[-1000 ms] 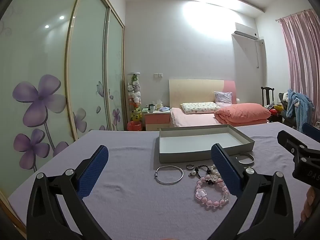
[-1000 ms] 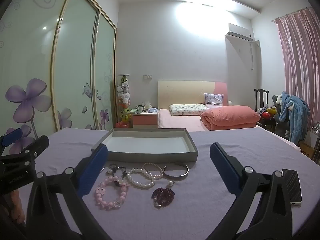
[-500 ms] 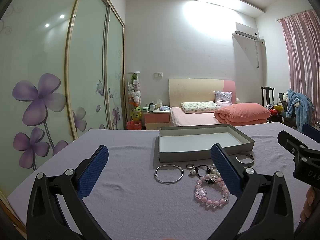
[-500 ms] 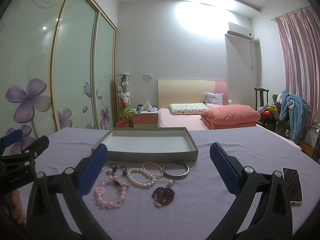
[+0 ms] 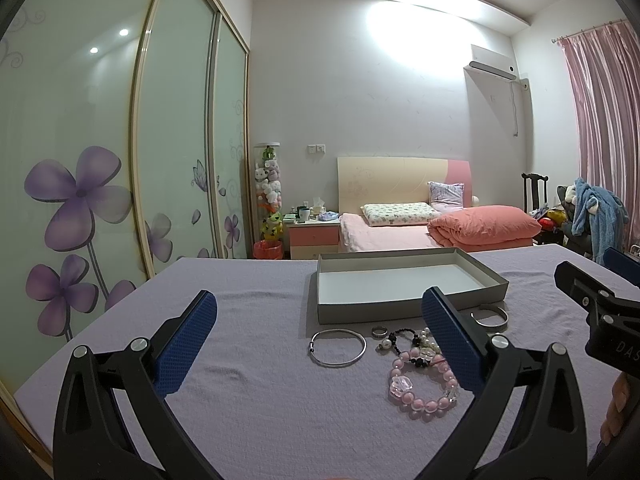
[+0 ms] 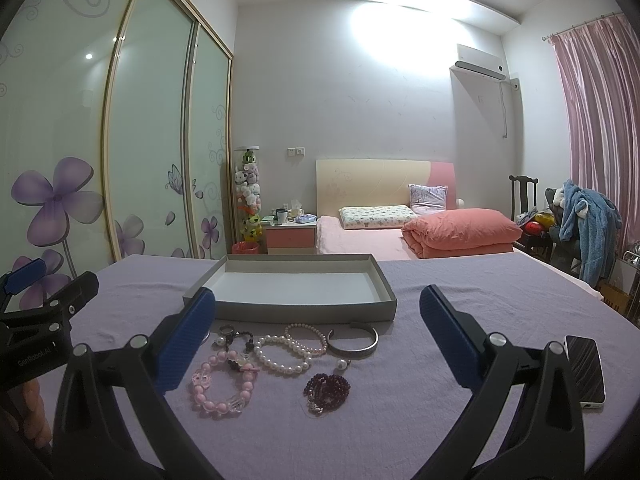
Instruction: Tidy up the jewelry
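Left gripper [image 5: 320, 328]: jaws spread, holding nothing.
Right gripper [image 6: 318, 326]: jaws spread, holding nothing.
Pink bead bracelet [image 6: 222, 386]: between right jaws.
Gray tray [image 6: 296, 306]: beyond the jaws.

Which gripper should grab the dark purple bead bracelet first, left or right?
Right, probably. The dark purple bead bracelet lies between the open right gripper fingers in the right wrist view. In the left wrist view it is hidden, and the left gripper faces the thin silver bangle instead.
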Demonstrator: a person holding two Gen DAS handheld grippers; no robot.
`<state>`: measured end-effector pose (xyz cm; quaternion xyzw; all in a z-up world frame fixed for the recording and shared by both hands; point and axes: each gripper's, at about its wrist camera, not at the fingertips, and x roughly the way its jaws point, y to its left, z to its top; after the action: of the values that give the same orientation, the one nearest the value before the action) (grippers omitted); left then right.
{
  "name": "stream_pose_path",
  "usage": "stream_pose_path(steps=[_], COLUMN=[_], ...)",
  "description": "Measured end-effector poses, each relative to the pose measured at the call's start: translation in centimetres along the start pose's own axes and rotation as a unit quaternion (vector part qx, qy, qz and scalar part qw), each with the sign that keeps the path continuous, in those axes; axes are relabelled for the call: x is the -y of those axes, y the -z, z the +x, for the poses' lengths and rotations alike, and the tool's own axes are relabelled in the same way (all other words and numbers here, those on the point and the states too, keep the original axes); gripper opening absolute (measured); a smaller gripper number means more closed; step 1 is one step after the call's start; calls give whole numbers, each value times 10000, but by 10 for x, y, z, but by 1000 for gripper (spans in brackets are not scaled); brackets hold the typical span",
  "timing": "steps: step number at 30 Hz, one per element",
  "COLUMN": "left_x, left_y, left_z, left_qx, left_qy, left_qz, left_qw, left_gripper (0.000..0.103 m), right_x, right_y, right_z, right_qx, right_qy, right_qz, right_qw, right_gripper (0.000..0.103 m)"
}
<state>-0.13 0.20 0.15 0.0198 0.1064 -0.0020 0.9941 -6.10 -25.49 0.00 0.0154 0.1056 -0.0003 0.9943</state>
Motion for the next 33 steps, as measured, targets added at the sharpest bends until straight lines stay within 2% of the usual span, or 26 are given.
stream_pose_path(steps=[33], left_x=[1], left_y=[4], left_z=[4], left_qx=[-26], left_qy=[-1], left_qz=[-12], left_qw=[10000], left_gripper=[101], right_x=[5], right_y=[5], right_z=[0], right_qx=[-21], right_qy=[-10], right_qz=[9], right_qw=[10000], right_gripper=[99])
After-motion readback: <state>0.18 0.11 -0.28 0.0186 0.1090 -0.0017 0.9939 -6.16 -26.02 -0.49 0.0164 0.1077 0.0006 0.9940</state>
